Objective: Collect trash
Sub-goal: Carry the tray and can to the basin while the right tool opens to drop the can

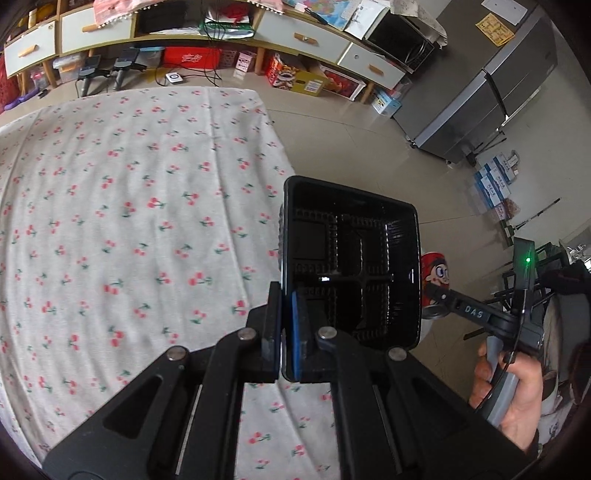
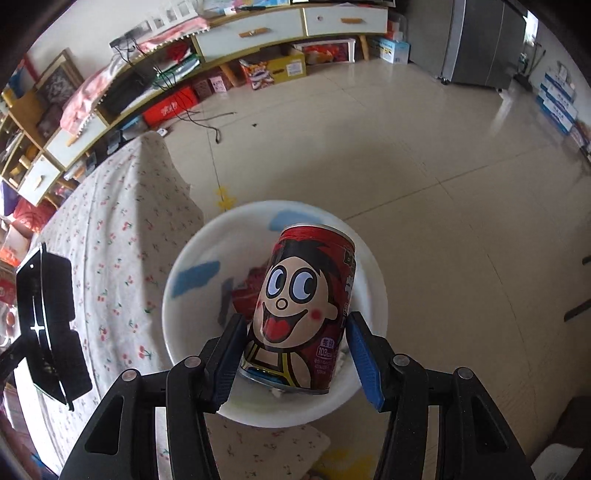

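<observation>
My left gripper (image 1: 284, 328) is shut on the rim of a black plastic tray (image 1: 351, 258) and holds it tilted above the table's right edge. The tray also shows at the left of the right wrist view (image 2: 48, 325). My right gripper (image 2: 295, 354) holds a red cartoon-face can (image 2: 303, 310) between its blue pads (image 2: 364, 358), over a white bin (image 2: 192, 332) that has red wrapper scraps inside. The left pad touches the can; a small gap shows at the right pad. The can peeks out behind the tray in the left wrist view (image 1: 436, 273).
The table wears a white cherry-print cloth (image 1: 129, 221). A long low cabinet (image 1: 221, 33) with boxes under it lines the far wall. A grey fridge (image 1: 491, 85) stands at the right on the tiled floor (image 2: 424, 166). Stacked cartons (image 1: 495, 181) sit beside it.
</observation>
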`<control>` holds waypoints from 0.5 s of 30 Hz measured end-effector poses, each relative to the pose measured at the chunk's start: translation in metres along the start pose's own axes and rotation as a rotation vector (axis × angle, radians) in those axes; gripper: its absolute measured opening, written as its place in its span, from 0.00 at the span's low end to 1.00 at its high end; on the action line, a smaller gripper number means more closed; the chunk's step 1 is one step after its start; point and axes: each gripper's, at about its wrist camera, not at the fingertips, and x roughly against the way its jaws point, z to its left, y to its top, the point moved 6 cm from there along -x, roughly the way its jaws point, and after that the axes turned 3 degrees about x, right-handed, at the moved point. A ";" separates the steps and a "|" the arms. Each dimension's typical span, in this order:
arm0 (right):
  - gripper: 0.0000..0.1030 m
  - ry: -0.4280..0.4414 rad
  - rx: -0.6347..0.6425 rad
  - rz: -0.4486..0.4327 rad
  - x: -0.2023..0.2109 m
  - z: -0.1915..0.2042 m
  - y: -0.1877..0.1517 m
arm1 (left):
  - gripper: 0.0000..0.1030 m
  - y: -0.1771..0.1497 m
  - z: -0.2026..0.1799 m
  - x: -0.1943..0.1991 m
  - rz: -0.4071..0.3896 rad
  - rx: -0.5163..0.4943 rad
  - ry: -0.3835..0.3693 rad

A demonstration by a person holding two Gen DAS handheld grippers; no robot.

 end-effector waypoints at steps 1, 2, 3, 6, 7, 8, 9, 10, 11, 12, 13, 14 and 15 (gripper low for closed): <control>0.55 -0.010 -0.008 0.013 -0.003 -0.003 0.000 | 0.05 -0.001 -0.008 -0.005 0.006 0.003 -0.010; 0.55 -0.018 -0.013 0.021 -0.006 -0.006 -0.003 | 0.05 -0.001 -0.015 -0.012 0.015 0.008 -0.021; 0.55 -0.022 -0.017 0.027 -0.008 -0.008 -0.003 | 0.05 -0.002 -0.022 -0.018 0.022 0.012 -0.030; 0.55 -0.021 -0.015 0.049 -0.014 -0.009 -0.003 | 0.05 -0.003 -0.037 -0.030 0.039 0.016 -0.038; 0.55 -0.023 -0.011 0.056 -0.016 -0.009 -0.003 | 0.05 -0.004 -0.041 -0.033 0.043 0.018 -0.041; 0.55 -0.030 -0.007 0.062 -0.017 -0.009 -0.003 | 0.05 -0.004 -0.043 -0.034 0.047 0.018 -0.042; 0.55 -0.033 -0.005 0.070 -0.018 -0.009 -0.003 | 0.05 -0.005 -0.045 -0.036 0.049 0.017 -0.040; 0.55 -0.034 -0.004 0.085 -0.020 -0.010 -0.005 | 0.05 -0.005 -0.047 -0.038 0.050 0.016 -0.038; 0.55 -0.036 -0.006 0.098 -0.022 -0.011 -0.007 | 0.05 -0.006 -0.049 -0.039 0.054 0.015 -0.037; 0.56 -0.035 -0.009 0.107 -0.024 -0.008 -0.007 | 0.05 -0.005 -0.050 -0.041 0.057 0.014 -0.034; 0.56 -0.033 -0.013 0.107 -0.022 -0.009 -0.008 | 0.05 -0.005 -0.050 -0.042 0.059 0.013 -0.030; 0.56 -0.031 -0.020 0.097 -0.019 -0.009 -0.008 | 0.05 -0.005 -0.051 -0.043 0.062 0.010 -0.032; 0.56 -0.025 -0.031 0.082 -0.014 -0.011 -0.008 | 0.05 -0.005 -0.053 -0.044 0.064 0.008 -0.033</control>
